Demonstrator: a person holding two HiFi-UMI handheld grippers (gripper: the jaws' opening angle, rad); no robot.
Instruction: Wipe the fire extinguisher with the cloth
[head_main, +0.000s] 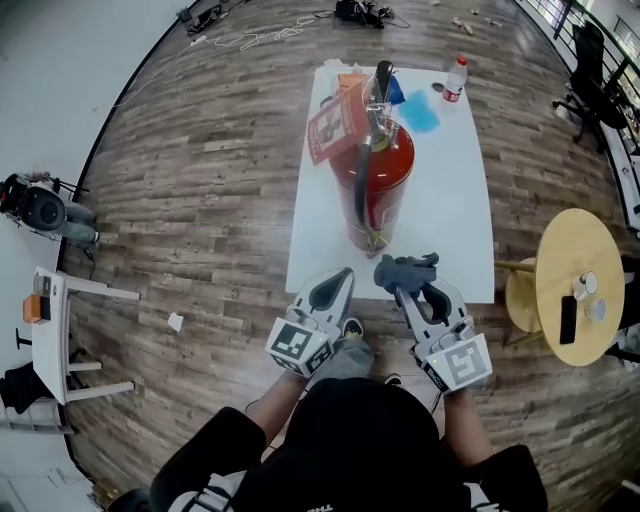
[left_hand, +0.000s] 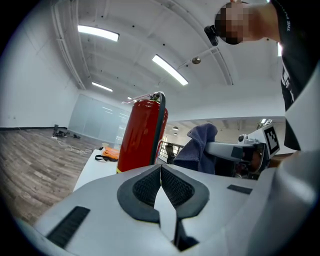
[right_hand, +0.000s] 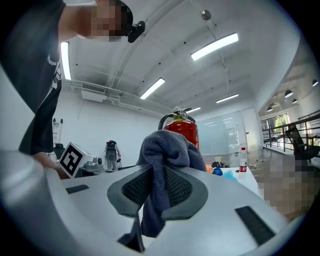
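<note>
The fire extinguisher (head_main: 372, 180) is stood upright at centre frame on the white table (head_main: 455, 210), the cloth (head_main: 406, 268) is clamped in the right gripper (head_main: 397, 287) just below it, evidently readied for wiping, and the left gripper (head_main: 341, 277) is clenched empty alongside.

glossy red metal fire extinguisher (head_main: 373, 180), soft matt grey cloth (head_main: 404, 270), smooth white table (head_main: 450, 215), grained wood floor (head_main: 200, 160).
</note>
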